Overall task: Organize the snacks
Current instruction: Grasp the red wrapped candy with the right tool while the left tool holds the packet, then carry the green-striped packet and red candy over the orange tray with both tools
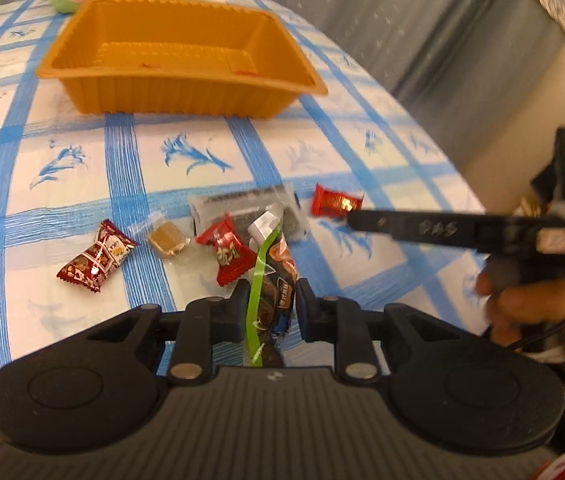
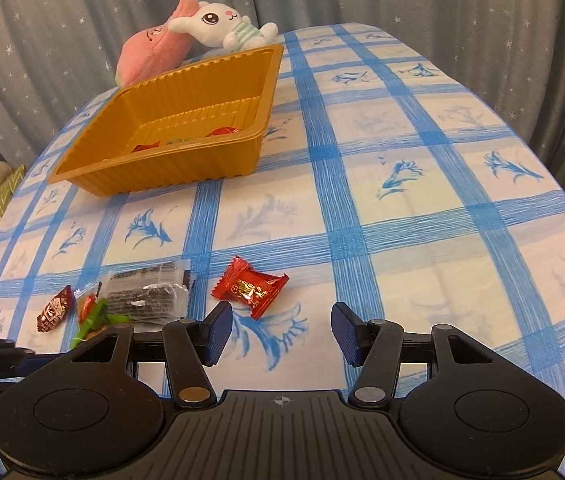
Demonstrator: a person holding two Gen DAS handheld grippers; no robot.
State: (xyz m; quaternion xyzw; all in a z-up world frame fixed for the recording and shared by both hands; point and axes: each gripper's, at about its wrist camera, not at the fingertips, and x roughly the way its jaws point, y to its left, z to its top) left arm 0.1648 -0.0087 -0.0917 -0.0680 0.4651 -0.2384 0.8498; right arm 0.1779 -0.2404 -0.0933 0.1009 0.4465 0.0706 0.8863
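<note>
Blue-checked cloth (image 2: pixel 402 208) covers the table, with an orange plastic tray (image 1: pixel 178 96) standing at its far side before two plush toys (image 2: pixel 202 36); a few red-wrapped pieces lie inside the tray. Loose snacks sit in a cluster near the front edge: a clear-wrapped dark bar (image 2: pixel 146 294), a red candy (image 2: pixel 250 290) apart to its right, smaller wrapped sweets (image 1: pixel 94 256) alongside. Left gripper (image 1: pixel 270 308) is clamped on a dark packet with a green strip (image 1: pixel 274 280), lifted slightly; right gripper (image 2: pixel 280 330) hovers just short of the red candy, fingers apart, holding nothing.

Left gripper (image 1: pixel 268 307) tilted down, jaws nearly closed (pinching) — right gripper (image 2: pixel 278 332) half-open, empty, angled down
</note>
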